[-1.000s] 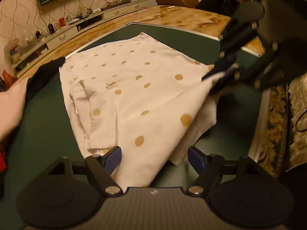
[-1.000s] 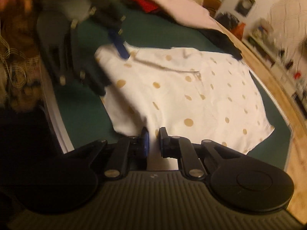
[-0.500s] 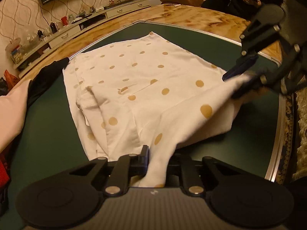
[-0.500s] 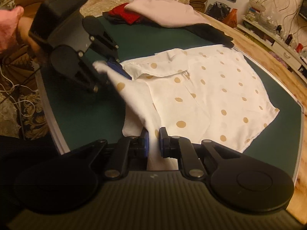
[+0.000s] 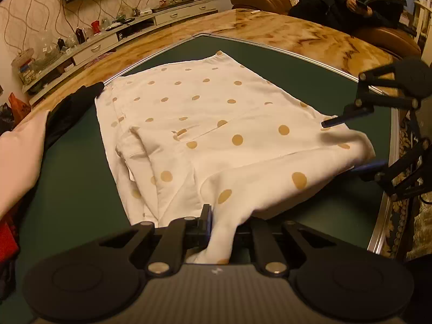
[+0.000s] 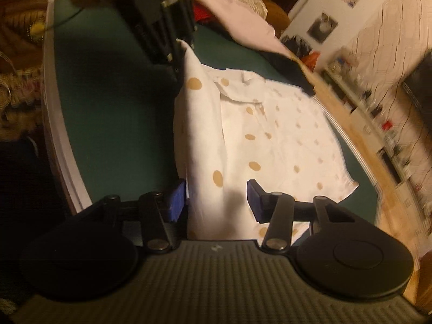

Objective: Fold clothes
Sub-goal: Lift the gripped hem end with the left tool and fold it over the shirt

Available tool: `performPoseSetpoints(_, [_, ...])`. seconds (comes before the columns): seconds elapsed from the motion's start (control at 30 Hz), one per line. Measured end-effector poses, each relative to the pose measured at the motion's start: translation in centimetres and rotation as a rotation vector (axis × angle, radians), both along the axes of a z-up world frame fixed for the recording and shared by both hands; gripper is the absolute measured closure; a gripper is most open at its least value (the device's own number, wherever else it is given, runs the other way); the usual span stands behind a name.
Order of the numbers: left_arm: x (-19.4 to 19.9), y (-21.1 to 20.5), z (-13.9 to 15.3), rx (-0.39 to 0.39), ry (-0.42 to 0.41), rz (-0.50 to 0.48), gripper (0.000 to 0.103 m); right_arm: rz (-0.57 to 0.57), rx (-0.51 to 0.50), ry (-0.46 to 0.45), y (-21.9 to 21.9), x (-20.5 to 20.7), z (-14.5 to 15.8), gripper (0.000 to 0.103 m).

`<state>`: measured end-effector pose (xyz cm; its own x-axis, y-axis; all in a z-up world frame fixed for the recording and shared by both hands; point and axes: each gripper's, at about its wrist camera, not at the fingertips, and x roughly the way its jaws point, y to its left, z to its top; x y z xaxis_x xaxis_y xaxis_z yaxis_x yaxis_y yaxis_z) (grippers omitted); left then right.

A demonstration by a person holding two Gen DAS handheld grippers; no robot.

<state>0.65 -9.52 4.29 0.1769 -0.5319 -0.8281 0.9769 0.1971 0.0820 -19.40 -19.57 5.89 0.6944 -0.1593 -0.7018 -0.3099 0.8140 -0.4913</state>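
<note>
Pinching shirt (image 5: 205,113) w/ left gripper (image 5: 220,225)

The left gripper (image 5: 220,222) has its fingers pinched tight on white spotted cloth, while the right gripper (image 6: 216,198) holds its blue-padded fingers (image 6: 176,201) spread apart around a fold

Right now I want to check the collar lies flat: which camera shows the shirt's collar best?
The left wrist view: the collar is sharp and unobstructed. The right wrist view shows it blurred, beside the lifted fold.
</note>
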Motion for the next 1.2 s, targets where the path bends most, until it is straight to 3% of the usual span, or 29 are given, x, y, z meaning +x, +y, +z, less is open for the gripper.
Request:
performPoseSetpoints(0.17, [-0.3,0.3,-0.1,-0.002,-0.002,0.003,0.093,0.045,-0.126,-0.016,0.4,-0.6,-1.9,0.047])
performPoseSetpoints(0.23, [-0.5,0.5,-0.2,-0.003,0.001,0.009,0.094,0.043,-0.13,-0.016,0.1,-0.5,-2.0,0.059])
performPoseSetpoints(0.27, [-0.6,0.7,-0.2,-0.004,0.005,0.013,0.095,0.03,-0.116,-0.01,-0.1,-0.3,-1.8,0.082])
performPoseSetpoints(0.3, [-0.8,0.9,-0.1,-0.003,0.008,0.016,0.095,0.011,-0.098,-0.004,-0.3,-0.1,-1.6,0.09])
performPoseSetpoints(0.43, [-2.2,2.6,0.8,0.001,0.025,0.013,0.095,0.004,-0.026,0.031,-0.6,0.0,0.3,0.091])
performPoseSetpoints(0.63, [-5.5,6.3,3.3,0.014,0.059,-0.01,0.095,0.011,0.142,0.117,0.1,-1.4,4.7,0.092])
performPoseSetpoints(0.9, [-8.8,11.5,9.1,0.021,0.145,0.008,0.095,0.033,0.462,0.263,0.4,-3.1,10.9,0.092])
performPoseSetpoints(1.07, [-6.4,11.2,11.5,0.051,0.217,0.0,0.095,0.021,0.621,0.331,-1.0,-1.7,13.4,0.093])
performPoseSetpoints(1.2, [-1.4,8.2,11.6,0.053,0.268,-0.05,0.095,-0.037,0.792,0.37,-5.6,1.9,13.5,0.093])
